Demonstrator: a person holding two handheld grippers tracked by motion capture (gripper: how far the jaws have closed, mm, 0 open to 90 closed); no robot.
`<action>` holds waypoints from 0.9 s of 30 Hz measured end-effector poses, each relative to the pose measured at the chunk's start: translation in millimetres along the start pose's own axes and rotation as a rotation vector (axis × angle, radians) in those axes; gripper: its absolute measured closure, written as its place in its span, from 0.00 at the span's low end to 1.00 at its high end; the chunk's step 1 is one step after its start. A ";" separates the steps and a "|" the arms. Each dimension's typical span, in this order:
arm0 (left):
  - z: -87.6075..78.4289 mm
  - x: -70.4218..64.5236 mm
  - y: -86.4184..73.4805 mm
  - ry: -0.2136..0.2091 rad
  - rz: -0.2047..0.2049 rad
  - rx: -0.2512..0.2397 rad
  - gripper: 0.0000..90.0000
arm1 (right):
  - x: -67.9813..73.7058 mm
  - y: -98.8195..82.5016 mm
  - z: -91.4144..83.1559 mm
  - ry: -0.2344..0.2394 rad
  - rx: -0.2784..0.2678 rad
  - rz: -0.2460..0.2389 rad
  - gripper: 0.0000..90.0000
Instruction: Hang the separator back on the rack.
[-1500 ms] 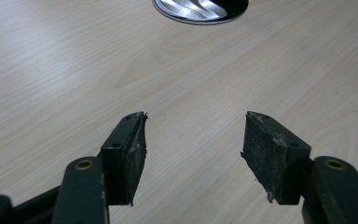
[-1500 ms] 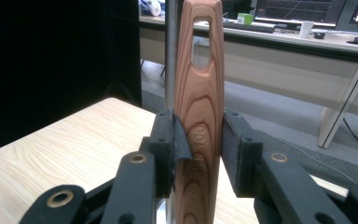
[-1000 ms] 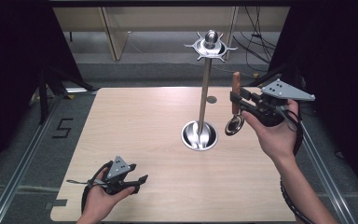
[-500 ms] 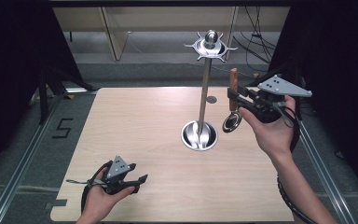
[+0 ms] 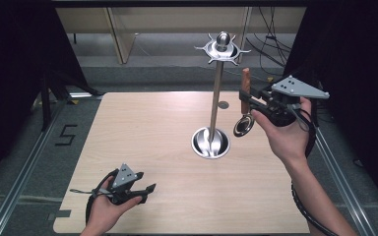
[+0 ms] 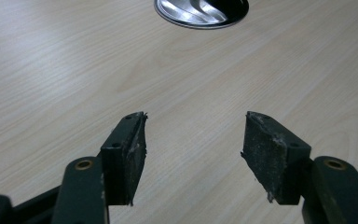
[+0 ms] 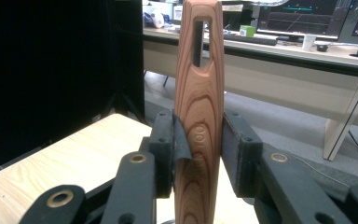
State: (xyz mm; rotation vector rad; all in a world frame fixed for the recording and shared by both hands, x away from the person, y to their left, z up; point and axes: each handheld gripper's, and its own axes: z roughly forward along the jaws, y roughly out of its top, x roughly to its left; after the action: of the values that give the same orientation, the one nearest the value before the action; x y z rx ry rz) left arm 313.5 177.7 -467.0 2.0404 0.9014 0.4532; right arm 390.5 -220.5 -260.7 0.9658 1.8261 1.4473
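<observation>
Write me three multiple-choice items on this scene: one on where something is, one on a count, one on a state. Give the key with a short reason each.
1. Where is the wooden-handled utensil?
A. Lying flat on the table
B. Held upright in the air, right of the stand's pole
C. Hanging from the top of the stand

2. How many grippers hold something?
A. None
B. One
C. Two

3. How do the left gripper's jaws stand?
A. Open over bare wood
B. Shut on the stand's base
C. Shut on a spoon

Key: 1 B, the right gripper clamps the handle, its metal head hanging above the table beside the stand. 2 B, only the right one grips anything. 3 A, the left gripper shows a wide gap with only tabletop between the pads.
</observation>
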 end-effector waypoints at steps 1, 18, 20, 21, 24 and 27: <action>0.0 0.0 0.0 0.000 -0.001 0.000 0.43 | -0.3 0.4 0.5 -0.001 -0.002 -0.011 0.76; -0.5 1.3 0.1 0.002 -0.005 -0.007 0.43 | 1.5 8.1 1.4 0.011 -0.009 0.021 0.76; -0.5 1.4 0.4 0.001 0.000 -0.007 0.43 | 2.4 9.1 1.5 0.015 -0.009 0.028 0.76; -0.3 1.2 0.3 0.001 -0.002 -0.008 0.43 | 2.7 9.8 1.8 0.014 -0.009 0.019 0.76; 0.0 1.4 0.3 0.001 -0.002 -0.007 0.43 | 4.6 11.7 2.5 0.012 -0.007 0.016 0.76; -0.3 1.5 0.4 0.001 0.000 -0.007 0.43 | 5.9 14.3 4.5 0.019 -0.009 0.019 0.76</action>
State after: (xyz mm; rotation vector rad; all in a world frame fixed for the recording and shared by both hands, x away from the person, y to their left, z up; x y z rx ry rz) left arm 314.4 178.8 -466.5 2.0337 0.8997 0.4569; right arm 393.3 -211.2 -247.9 0.9699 1.8269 1.4797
